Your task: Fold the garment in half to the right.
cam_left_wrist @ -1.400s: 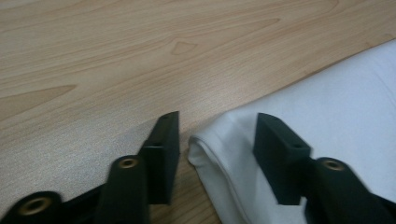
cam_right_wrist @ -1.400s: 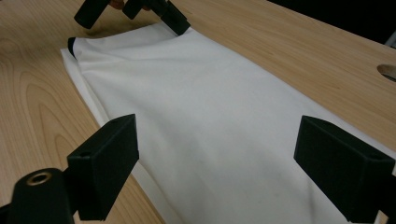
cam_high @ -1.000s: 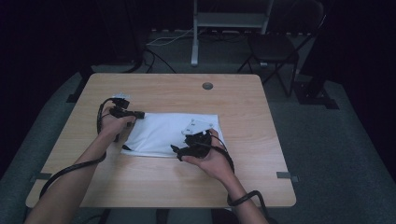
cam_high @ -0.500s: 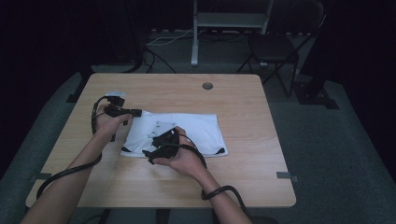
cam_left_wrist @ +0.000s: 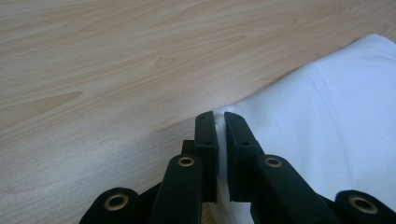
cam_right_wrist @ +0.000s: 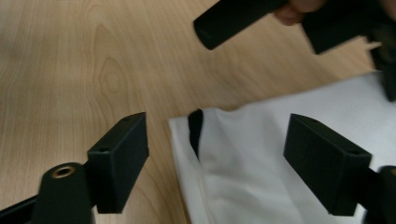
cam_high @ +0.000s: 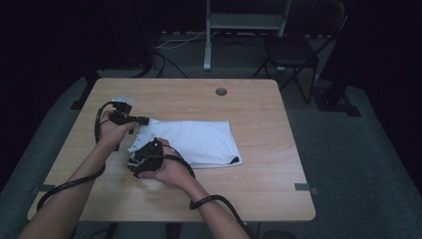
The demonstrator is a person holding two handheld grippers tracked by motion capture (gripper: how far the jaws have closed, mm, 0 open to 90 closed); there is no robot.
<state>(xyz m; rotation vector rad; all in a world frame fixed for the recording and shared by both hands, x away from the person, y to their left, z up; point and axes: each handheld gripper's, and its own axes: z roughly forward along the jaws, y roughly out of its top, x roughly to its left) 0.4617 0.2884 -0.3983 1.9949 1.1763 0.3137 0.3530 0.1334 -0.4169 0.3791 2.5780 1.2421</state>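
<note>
On my left, the left gripper (cam_high: 144, 120) is clamped on the far left corner of the white shirt (cam_high: 199, 142); in the left gripper view a thin fold of the cloth is pinched between the two jaws. The shirt lies folded flat near the middle of the wooden table (cam_high: 259, 109), its left end lifted a little at that grip. Just nearer to me, my right gripper (cam_right_wrist: 215, 158) hangs over the shirt's near left corner, beside a black trim edge (cam_right_wrist: 195, 127). Its jaws stand wide apart and have just been closing a little, cloth below them but not pressed.
</note>
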